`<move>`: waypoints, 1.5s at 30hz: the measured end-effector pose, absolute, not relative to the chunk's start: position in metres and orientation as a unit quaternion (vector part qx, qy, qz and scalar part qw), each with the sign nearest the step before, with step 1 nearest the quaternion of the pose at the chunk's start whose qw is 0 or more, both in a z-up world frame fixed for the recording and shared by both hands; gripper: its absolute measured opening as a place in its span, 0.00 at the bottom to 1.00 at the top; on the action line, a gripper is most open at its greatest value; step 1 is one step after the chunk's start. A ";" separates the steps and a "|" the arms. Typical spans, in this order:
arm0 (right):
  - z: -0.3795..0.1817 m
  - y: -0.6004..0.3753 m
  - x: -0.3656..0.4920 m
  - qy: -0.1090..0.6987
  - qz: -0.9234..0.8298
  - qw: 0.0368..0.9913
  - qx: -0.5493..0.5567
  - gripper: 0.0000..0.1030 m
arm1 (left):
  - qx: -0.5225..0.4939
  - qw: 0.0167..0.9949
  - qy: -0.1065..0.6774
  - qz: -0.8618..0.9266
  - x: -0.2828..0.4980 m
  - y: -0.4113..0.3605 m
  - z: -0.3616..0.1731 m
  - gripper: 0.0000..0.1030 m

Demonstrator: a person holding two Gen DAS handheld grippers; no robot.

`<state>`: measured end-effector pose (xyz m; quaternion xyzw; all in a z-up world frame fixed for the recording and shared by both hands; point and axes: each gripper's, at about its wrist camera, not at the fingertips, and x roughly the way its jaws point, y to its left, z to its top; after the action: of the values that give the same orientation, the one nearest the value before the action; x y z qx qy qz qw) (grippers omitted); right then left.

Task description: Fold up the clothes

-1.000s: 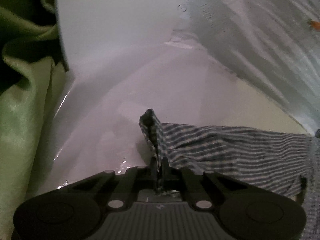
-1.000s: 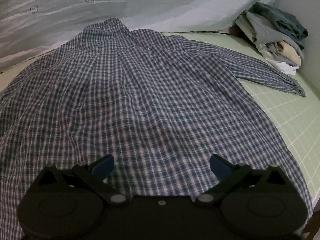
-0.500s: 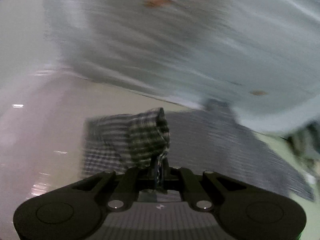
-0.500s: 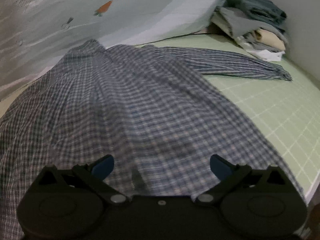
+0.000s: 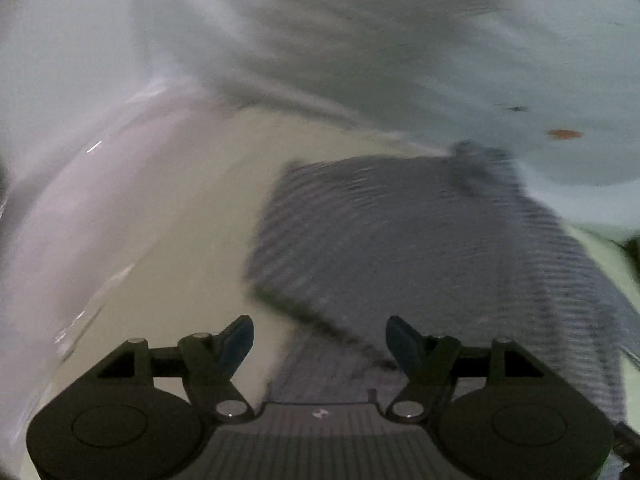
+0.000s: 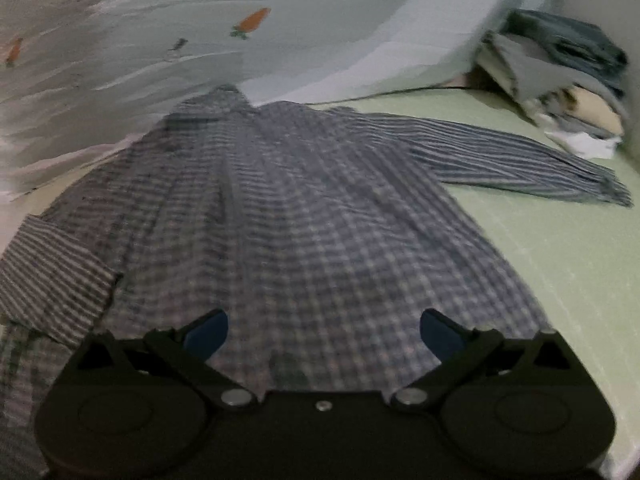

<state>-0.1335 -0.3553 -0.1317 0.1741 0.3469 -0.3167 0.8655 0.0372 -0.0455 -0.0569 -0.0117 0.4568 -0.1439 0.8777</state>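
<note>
One checked shirt [image 6: 304, 216], collar pointing away, lengthwise

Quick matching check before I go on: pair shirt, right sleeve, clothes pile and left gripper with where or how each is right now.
1. shirt
2. right sleeve
3. clothes pile
4. left gripper

a. stacked in the far right corner
b. jaws open, nothing gripped
c. spread on the bed
d. stretched out sideways on the green sheet

Pairs: 1-c, 2-d, 3-a, 4-b
</note>
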 end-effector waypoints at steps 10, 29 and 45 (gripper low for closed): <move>-0.137 -0.294 -0.054 0.364 -0.255 0.876 0.185 0.98 | -0.022 0.865 0.494 -0.089 0.078 0.017 -0.084 0.72; -0.145 -0.236 0.018 0.372 -0.169 0.894 0.182 0.04 | 0.006 0.853 0.503 -0.138 0.111 0.013 -0.100 0.72; -0.078 -0.439 -0.062 0.258 -0.365 0.884 0.138 0.04 | -0.003 0.880 0.467 -0.084 0.066 -0.021 -0.075 0.72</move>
<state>-0.0622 -0.4392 -0.0781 0.1385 0.2576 -0.3649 0.8839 0.0665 -0.0214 -0.0747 -0.0026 0.4670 -0.0843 0.8802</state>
